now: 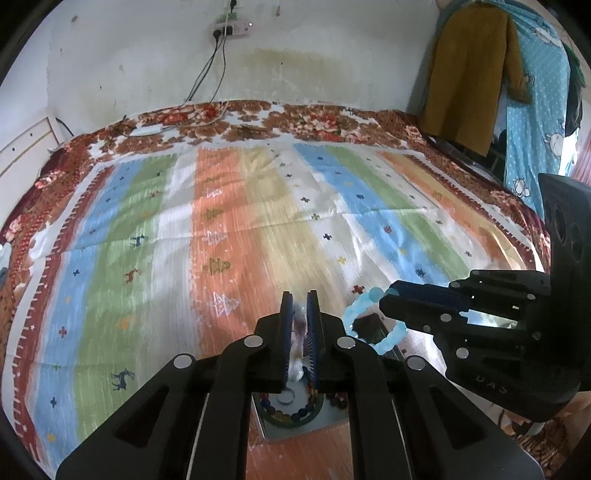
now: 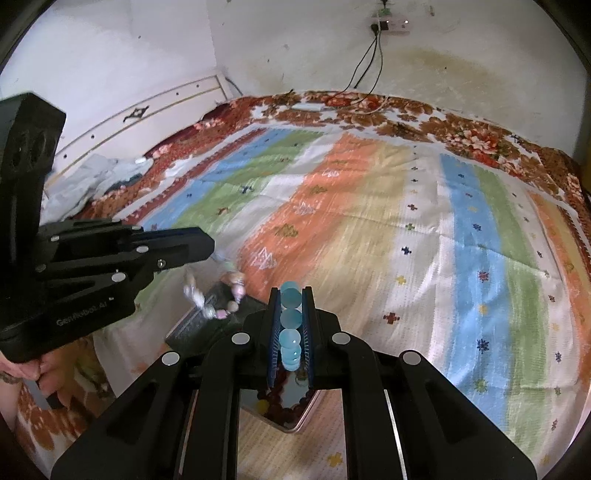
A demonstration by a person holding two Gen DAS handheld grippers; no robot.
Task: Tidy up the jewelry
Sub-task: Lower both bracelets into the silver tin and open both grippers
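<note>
Bracelets partly sorted: one beaded string [image 1: 291, 413] lies boxed at bottom centre; right gripper [image 2: 291, 325] jaws clench blue bracelet [image 2: 290, 341], left gripper [image 1: 298, 325] jaws loosely straddle pale bracelet [image 2: 225, 295].

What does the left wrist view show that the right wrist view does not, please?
Only the left wrist view shows the brown coat and blue curtain hanging by the bed. Only the right wrist view shows a hand and the white headboard. Both show the striped blanket, the wall socket, the blue bead bracelet held in the right gripper, and a pale bracelet.
</note>
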